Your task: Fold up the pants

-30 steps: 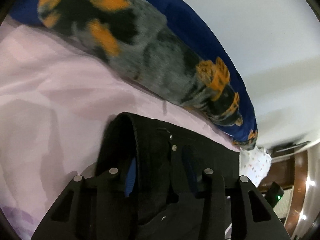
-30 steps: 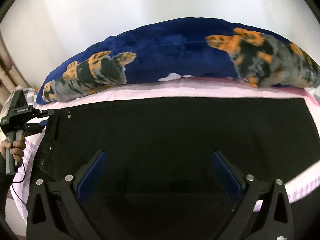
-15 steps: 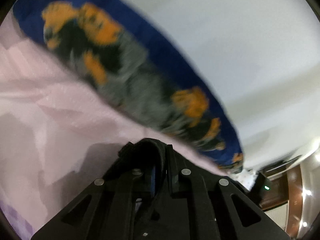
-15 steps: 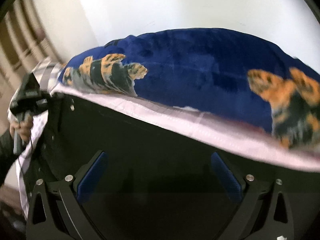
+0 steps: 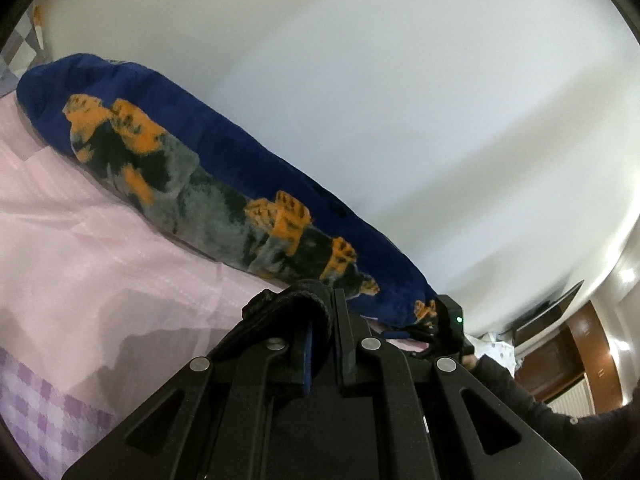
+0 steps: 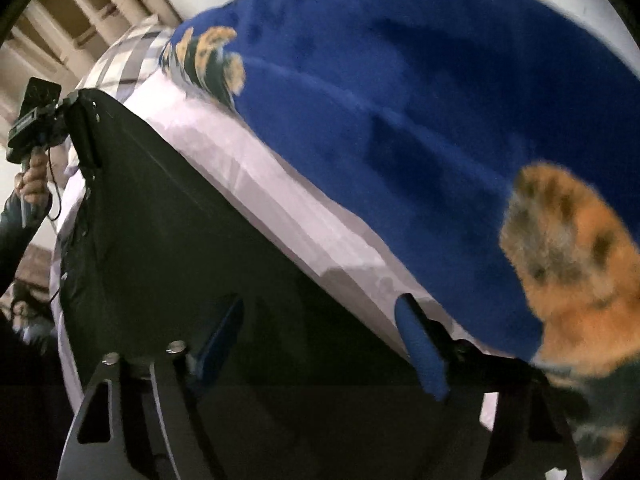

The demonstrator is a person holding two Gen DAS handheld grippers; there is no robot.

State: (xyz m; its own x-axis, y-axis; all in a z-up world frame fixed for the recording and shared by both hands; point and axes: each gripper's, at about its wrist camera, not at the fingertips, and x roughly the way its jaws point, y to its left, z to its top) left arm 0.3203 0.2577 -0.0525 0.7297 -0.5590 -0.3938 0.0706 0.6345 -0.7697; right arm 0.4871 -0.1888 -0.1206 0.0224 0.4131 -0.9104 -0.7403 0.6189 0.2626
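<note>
The pants are black, the bedsheet pale pink with lilac checks, the blanket deep blue with orange-grey patches.

The pants are made of matt black cloth with small metal rivets. The bed is covered in a smooth pink sheet, checked at the lower left of the frame. The blanket is seen as fuzzy blue fleece. The fingers are formed of matt black plastic with blue pads.
</note>
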